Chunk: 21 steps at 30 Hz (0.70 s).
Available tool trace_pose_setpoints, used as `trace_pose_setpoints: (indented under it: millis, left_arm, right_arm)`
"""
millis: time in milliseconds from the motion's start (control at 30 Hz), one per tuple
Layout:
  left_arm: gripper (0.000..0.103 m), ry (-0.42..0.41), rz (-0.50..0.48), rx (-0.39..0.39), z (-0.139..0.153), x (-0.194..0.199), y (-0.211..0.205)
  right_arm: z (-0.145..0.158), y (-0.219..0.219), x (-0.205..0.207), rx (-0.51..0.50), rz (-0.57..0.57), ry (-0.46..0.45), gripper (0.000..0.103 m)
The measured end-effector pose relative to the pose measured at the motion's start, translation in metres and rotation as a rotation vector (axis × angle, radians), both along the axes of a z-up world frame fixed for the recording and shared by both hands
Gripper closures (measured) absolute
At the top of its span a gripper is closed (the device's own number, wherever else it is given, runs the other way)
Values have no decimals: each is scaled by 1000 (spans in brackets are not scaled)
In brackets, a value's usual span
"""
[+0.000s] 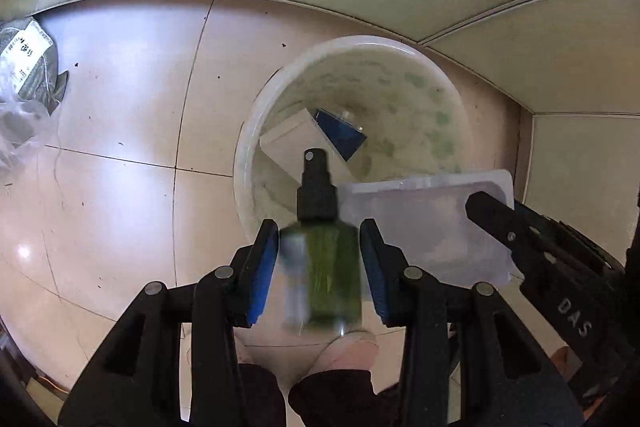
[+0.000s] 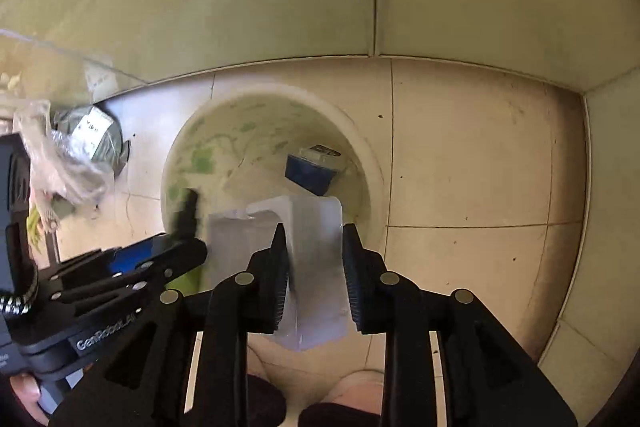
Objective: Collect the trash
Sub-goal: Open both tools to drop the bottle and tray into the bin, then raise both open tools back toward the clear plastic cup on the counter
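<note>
Left gripper [image 1: 320,267] grasps spray bottle [image 1: 326,267], right gripper [image 2: 316,279] grasps plastic tray [image 2: 316,267]; both over bin [image 1: 256,131] holding two boxes; bagged litter [image 1: 28,67] remains far left.

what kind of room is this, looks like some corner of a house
Probably a tiled corner of a home, maybe a bathroom or utility area: glossy floor tiles, tiled walls, and a white bin on the floor holding boxes.

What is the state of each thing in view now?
Spray bottle: between the left jaws, over the bin, blurred.
Plastic tray: between the right jaws, above the bin.
Bin: open, on the floor.
White box: inside the bin.
Blue box: inside the bin.
Grey bag: on the floor.
</note>
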<state>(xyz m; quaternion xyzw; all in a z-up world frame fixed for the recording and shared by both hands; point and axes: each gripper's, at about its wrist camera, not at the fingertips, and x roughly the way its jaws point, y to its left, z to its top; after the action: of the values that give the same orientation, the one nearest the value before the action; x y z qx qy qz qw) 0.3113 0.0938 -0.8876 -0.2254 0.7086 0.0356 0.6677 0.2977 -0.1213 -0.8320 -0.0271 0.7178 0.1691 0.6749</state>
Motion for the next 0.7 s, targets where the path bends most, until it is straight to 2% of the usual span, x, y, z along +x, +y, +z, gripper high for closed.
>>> trace_pose_setpoints:
  millis: [67,233,333,500,700]
  left_arm:
    - [62,-8,6,-2,5,-2,2]
    - [62,-21,7,19,18,1,6]
    - [62,-41,-6,46,49,-2,8]
    - [62,-78,-31,89,127,-2,7]
    - [62,-160,-38,93,258,-2,10]
  right_arm:
    - [5,0,-1,1,13,-6,75]
    - [21,-13,2,19,-10,-12,75]
    - [38,-13,3,15,-26,-19,75]
    - [110,-19,6,26,-57,-44,75]
    - [235,-17,7,69,-85,-98,75]
